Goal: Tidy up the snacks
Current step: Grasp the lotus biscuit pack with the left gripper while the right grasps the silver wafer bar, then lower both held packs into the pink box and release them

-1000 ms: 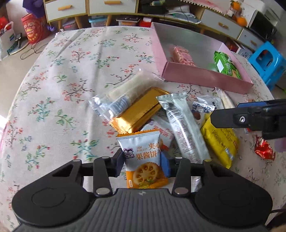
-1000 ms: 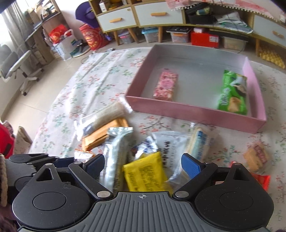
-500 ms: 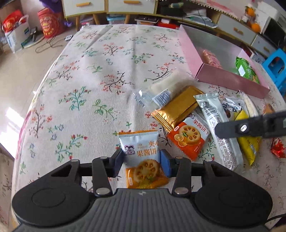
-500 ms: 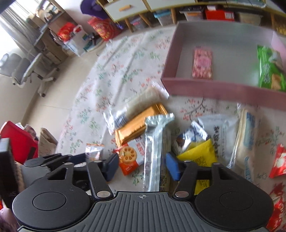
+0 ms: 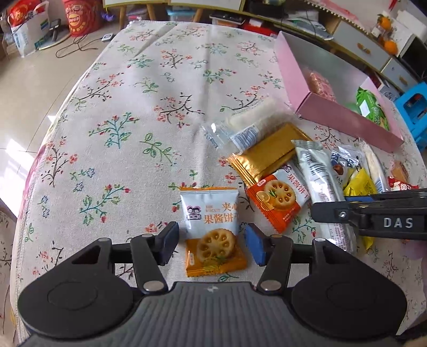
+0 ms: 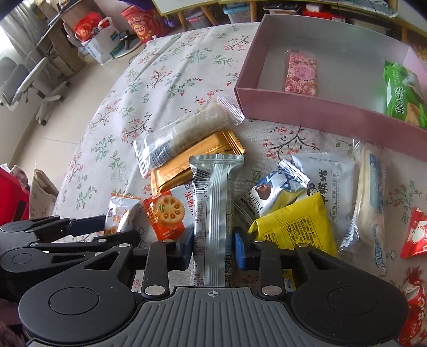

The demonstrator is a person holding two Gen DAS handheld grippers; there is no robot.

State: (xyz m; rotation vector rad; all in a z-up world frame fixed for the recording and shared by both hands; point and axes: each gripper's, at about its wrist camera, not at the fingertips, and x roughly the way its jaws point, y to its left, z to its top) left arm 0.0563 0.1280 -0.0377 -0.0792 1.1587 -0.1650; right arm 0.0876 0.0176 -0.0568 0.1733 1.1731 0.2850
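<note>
Right hand-held gripper (image 6: 213,247) clamps the silver bar (image 6: 212,213); left hand-held gripper (image 5: 212,244) just loosened around the biscuit packet (image 5: 212,227).

red bag (image 5: 82,16) on the floor, far ahead and left of the gripper | blue stool (image 5: 413,106) far off to its right | grey office chair (image 6: 25,82) far to the left

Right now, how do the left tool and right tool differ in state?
The left tool stands open around the jam biscuit packet, pads clear of it; the right tool is shut on the silver bar packet. The left has just been opening; the right, closing. Both point down at the table.
</note>
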